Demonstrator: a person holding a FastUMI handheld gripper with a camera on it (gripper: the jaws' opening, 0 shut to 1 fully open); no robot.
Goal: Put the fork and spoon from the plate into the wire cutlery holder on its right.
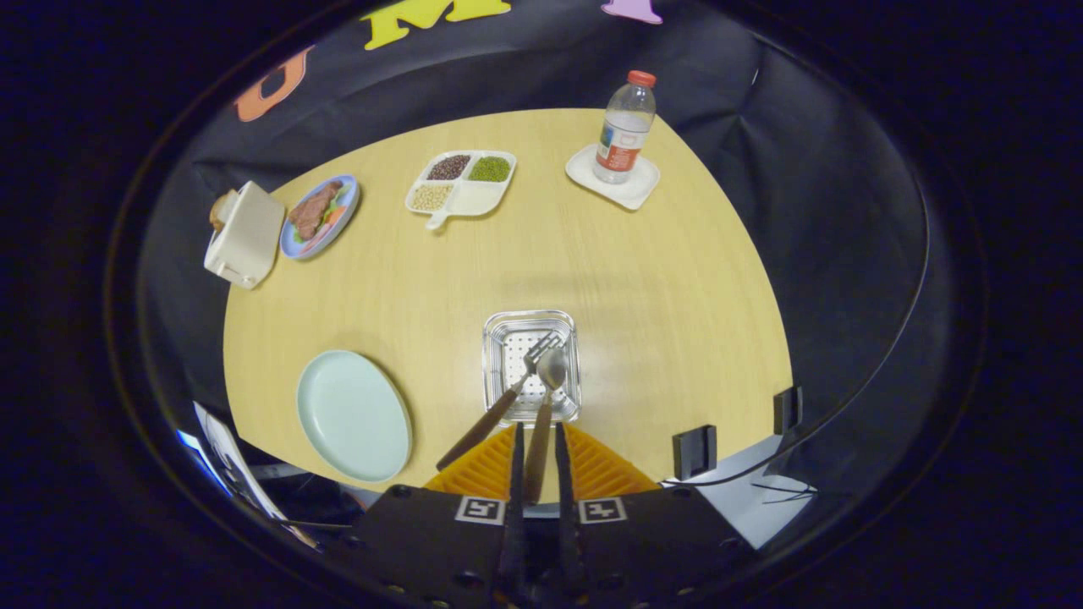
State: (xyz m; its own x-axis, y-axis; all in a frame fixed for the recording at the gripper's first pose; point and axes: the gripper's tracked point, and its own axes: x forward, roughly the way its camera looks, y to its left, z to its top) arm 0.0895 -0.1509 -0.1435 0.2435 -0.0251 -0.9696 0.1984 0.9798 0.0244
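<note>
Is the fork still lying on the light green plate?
No. The fork leans in the wire cutlery holder, right of the bare plate, while the gripper holds the spoon by its handle over the holder.

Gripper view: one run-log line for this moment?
gripper shut on spoon | spoon bowl over holder | fork leaning in holder | plate bare

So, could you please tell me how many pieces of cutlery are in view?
2: the fork leans in the wire cutlery holder; the spoon, handle between the hand-held gripper fingers, has its bowl in it.
</note>
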